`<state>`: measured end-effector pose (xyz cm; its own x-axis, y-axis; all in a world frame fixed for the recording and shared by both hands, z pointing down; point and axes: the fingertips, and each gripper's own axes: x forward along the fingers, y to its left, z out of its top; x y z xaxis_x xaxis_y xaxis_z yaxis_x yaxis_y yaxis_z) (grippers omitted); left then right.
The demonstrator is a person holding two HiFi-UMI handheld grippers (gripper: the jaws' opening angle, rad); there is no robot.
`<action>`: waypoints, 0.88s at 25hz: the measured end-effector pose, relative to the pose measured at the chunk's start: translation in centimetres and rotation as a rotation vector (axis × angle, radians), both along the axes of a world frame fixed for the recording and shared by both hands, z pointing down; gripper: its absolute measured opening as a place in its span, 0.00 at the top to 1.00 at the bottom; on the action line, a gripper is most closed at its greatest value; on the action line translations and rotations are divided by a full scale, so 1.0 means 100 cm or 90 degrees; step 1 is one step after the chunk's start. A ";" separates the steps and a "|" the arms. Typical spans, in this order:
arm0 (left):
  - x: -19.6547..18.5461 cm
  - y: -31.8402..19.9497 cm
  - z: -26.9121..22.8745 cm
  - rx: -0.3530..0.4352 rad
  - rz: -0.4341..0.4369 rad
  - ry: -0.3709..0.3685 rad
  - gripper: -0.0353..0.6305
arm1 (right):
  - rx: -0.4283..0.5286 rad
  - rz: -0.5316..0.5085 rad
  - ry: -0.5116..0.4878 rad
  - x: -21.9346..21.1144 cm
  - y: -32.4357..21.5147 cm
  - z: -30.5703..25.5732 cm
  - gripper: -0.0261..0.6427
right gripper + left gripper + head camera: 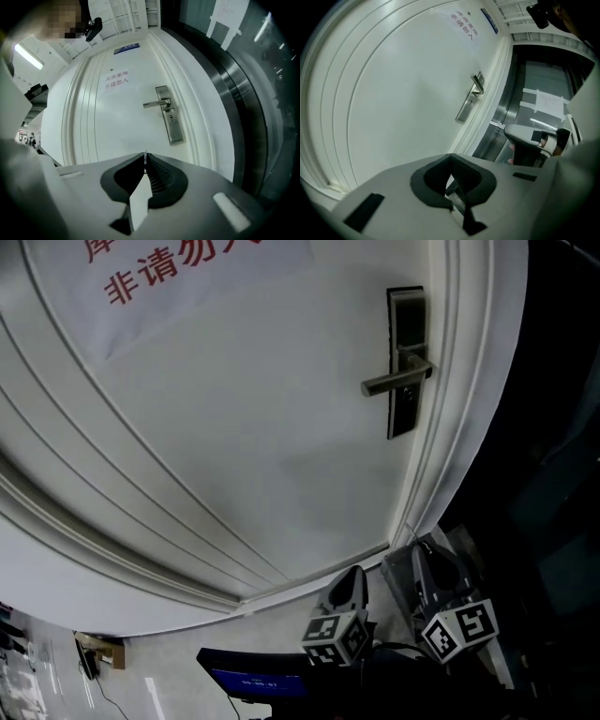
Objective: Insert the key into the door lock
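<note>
The key has not been inserted yet. It shows as a thin blade seen edge-on at the tip of the right gripper, well apart from the door lock at the centre of that frame. The right jaws are pressed together on the key, while the left gripper has its jaws drawn together on nothing.

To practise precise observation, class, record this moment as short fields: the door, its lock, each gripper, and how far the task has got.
door: white, with a red-lettered notice
lock plate: metal, lever handle pointing left
left gripper: shut, nothing held
right gripper: shut on a thin key, seen edge-on
progress: key away from the lock plate, not yet inserted
</note>
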<state>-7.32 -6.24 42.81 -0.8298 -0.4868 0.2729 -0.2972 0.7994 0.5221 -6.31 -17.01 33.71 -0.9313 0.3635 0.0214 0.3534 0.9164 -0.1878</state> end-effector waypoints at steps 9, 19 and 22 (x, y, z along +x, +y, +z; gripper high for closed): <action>-0.001 0.038 -0.008 -0.033 -0.064 -0.034 0.95 | -0.014 -0.071 -0.010 -0.009 0.033 -0.005 0.94; -0.007 0.050 -0.019 -0.028 -0.084 -0.032 0.95 | -0.012 -0.080 -0.010 -0.010 0.044 -0.003 0.94; -0.010 0.044 -0.014 -0.028 -0.074 -0.035 0.95 | -0.010 -0.073 -0.009 -0.011 0.038 -0.002 0.94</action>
<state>-8.31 -1.81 41.45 -0.8943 -0.3751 0.2441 -0.2290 0.8522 0.4704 -7.42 -13.19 33.49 -0.8837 0.4681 0.0025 0.4586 0.8668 -0.1958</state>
